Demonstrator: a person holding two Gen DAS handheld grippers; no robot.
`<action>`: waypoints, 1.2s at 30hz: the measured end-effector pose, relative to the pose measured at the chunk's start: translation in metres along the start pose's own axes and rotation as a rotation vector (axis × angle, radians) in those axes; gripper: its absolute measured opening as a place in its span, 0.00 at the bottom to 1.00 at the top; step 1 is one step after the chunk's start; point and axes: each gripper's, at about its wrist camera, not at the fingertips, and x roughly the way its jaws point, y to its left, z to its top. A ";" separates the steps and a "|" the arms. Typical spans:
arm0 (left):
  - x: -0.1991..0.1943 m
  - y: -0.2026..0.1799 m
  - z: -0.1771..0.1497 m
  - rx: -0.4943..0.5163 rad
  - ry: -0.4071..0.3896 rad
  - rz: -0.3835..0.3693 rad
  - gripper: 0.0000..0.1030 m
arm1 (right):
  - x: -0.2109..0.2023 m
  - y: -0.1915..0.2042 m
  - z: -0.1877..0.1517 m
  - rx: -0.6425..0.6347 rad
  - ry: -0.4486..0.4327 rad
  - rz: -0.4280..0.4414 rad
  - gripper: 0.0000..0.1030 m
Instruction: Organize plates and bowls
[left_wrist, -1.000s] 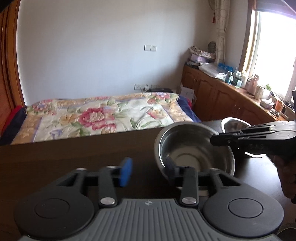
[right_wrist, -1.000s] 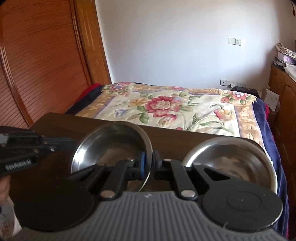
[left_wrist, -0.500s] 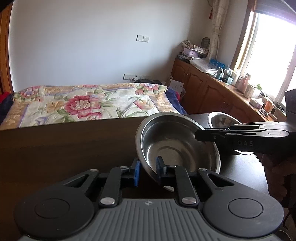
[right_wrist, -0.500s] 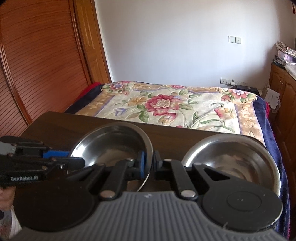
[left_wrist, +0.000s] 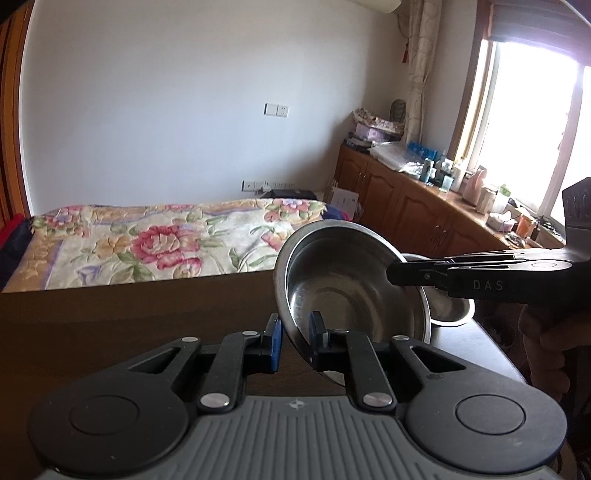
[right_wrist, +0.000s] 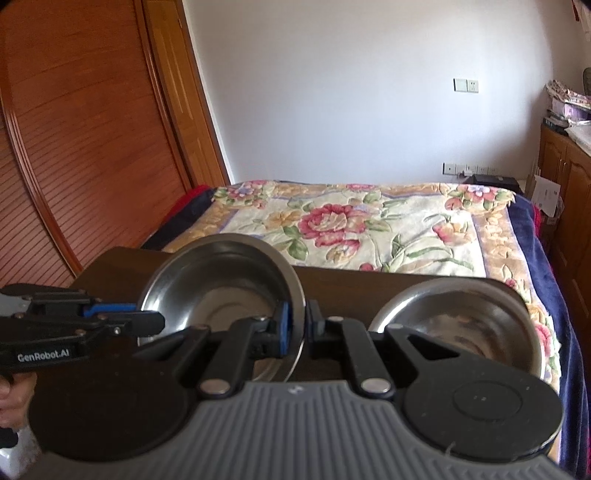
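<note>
The left tongs (left_wrist: 294, 341), just closing, grip the near rim of a steel bowl (left_wrist: 347, 284); the right tongs (right_wrist: 295, 328), marked "DAS", clamp its opposite rim; "GenRobot.AI" marks the left; second bowl (right_wrist: 454, 325) sits at the surface's (left_wrist: 129, 310) right edge.

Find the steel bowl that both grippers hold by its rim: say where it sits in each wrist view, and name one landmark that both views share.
Left wrist view: bowl right of centre, above the left gripper.
Right wrist view: bowl left of centre, above the right gripper.
Shared landmark: the floral bedspread.
</note>
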 end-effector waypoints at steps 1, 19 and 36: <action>-0.006 -0.004 0.000 0.004 -0.007 -0.003 0.41 | -0.004 0.001 0.001 -0.001 -0.007 -0.002 0.10; -0.098 -0.054 -0.034 0.069 -0.051 -0.068 0.42 | -0.104 0.026 -0.020 -0.012 -0.109 -0.050 0.10; -0.138 -0.060 -0.116 0.027 -0.012 -0.090 0.42 | -0.139 0.057 -0.089 -0.032 -0.065 -0.058 0.10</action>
